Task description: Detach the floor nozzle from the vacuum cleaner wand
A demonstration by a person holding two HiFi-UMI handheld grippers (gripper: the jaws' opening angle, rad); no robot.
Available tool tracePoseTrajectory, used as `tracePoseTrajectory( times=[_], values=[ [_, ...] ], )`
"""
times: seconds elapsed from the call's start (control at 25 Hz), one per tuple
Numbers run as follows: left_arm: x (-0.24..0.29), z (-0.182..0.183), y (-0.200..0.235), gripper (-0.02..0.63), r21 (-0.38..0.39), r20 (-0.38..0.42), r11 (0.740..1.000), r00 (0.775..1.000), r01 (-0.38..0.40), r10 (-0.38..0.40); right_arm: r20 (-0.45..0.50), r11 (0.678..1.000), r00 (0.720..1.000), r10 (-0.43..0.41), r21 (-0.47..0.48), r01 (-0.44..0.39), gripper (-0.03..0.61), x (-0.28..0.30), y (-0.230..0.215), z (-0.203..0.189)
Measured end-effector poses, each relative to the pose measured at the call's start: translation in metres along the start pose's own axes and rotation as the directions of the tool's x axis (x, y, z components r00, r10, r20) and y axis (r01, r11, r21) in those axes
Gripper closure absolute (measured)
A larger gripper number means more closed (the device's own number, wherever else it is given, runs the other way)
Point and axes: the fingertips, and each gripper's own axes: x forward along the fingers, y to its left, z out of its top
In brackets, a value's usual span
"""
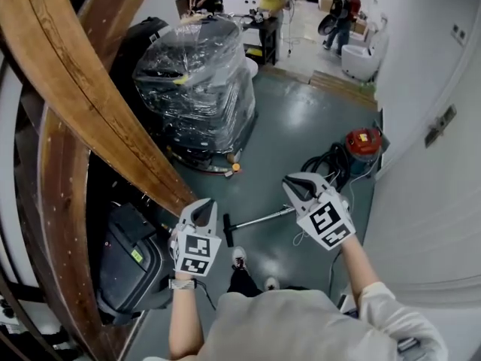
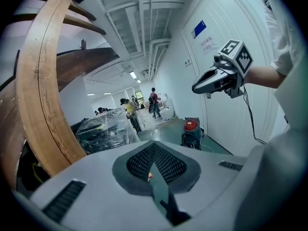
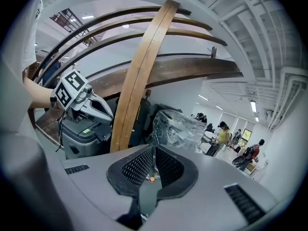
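Observation:
In the head view a red vacuum cleaner [image 1: 362,143] stands by the right wall with a black hose [image 1: 325,164] coiled beside it. Its metal wand [image 1: 263,218] lies on the green floor and ends in a small black floor nozzle [image 1: 228,229]. My left gripper [image 1: 204,206] hangs shut and empty in the air, just left of the nozzle. My right gripper [image 1: 290,185] is shut and empty too, above the wand's far end. The vacuum cleaner [image 2: 191,127] and the right gripper [image 2: 202,85] also show in the left gripper view. The left gripper [image 3: 103,113] shows in the right gripper view.
A plastic-wrapped pallet load [image 1: 199,81] stands ahead on the left. Curved wooden beams [image 1: 83,89] rise along the left side, with a dark grey machine [image 1: 131,258] beneath them. A white wall [image 1: 428,186] runs along the right. Several people [image 1: 270,2] work at the far end.

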Motion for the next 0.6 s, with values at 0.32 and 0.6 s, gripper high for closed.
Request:
tracePoseTrajectory(
  times=[0.32,0.6],
  values=[
    [0.054,-0.003,0.045,0.614,0.002,0.001,0.999,0.999,0.051,-0.051,-0.009,0.999,0.999,-0.045,0.02,0.046,0.545,0.049,-0.028,0.005],
    [0.092,-0.005,0.063,0.614,0.01,-0.006,0.997,0.997,0.076,-0.076,-0.064,0.998,0.997,-0.049,0.022,0.05,0.545,0.075,-0.046,-0.013]
  ],
)
